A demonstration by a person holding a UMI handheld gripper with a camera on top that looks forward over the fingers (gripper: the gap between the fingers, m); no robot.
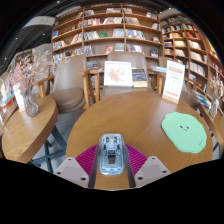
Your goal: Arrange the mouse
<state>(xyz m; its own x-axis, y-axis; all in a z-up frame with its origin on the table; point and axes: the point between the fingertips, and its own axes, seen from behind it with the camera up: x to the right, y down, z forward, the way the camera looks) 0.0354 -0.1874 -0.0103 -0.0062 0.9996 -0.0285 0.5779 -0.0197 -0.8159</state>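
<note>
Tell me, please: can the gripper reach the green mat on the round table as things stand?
Probably yes. The gripper has its fingers shut on the mouse, and bare table lies between it and the green mat ahead, to one side.

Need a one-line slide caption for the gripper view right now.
Gripper holds a translucent mouse between its pink pads above a round wooden table, green mat ahead, bookshelves beyond.
</note>
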